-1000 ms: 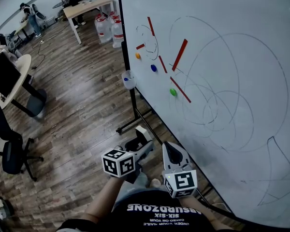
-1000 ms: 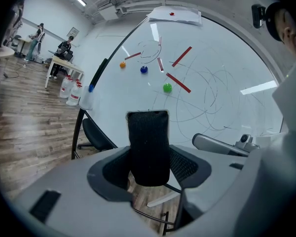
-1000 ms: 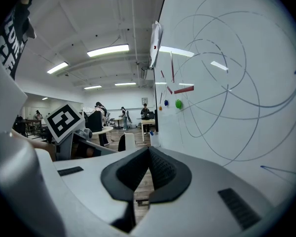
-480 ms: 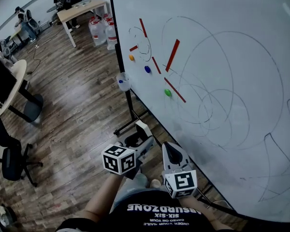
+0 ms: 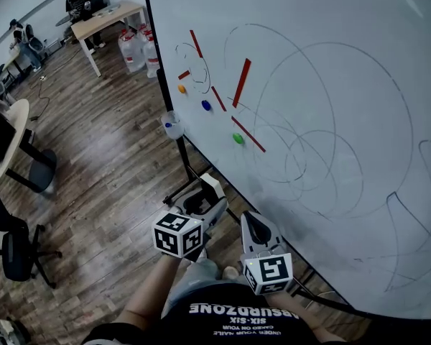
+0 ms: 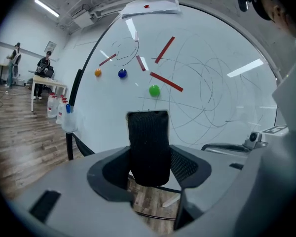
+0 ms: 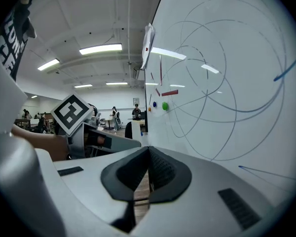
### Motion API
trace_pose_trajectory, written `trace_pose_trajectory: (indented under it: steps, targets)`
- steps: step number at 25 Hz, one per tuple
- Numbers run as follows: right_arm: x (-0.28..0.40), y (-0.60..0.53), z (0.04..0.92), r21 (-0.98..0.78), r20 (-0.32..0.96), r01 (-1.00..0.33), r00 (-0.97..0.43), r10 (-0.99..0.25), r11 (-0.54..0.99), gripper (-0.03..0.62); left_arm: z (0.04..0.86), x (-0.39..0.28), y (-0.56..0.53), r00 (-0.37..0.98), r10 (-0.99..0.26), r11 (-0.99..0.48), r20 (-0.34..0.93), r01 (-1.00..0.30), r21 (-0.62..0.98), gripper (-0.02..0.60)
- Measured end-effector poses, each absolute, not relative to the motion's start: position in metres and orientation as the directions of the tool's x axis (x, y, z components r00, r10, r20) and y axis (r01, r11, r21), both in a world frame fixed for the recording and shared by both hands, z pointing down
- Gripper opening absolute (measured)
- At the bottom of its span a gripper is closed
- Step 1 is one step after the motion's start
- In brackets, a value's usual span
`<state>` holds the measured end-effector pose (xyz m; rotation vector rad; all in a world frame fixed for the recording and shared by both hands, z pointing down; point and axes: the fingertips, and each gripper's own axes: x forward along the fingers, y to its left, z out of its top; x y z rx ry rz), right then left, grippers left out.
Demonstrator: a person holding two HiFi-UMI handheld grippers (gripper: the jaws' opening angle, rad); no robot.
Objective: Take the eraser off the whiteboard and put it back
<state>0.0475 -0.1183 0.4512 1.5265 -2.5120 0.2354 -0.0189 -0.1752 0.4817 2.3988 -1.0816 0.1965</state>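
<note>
Upright in left gripper (image 6: 150, 174), eraser (image 6: 148, 142).

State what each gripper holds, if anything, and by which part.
The left gripper grips the eraser by its lower end; the rest sticks out past the jaws. The right gripper is shut on nothing.

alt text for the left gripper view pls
The left gripper is shut on a dark eraser, held upright between its jaws. Behind stands a whiteboard with pen loops, red strips and coloured magnets.
</note>
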Motion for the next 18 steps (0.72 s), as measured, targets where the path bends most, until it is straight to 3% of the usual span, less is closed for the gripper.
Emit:
trace_pose_trajectory:
  steps: [18]
  targets:
    - [0.072, -0.120, 0.453, -0.033, 0.259, -0.926, -0.371, -0.892, 0.376, -0.002, 0.471, 0.014, -0.199, 0.688, -0.639, -0.658, 0.345, -0.720, 0.218, 0.239]
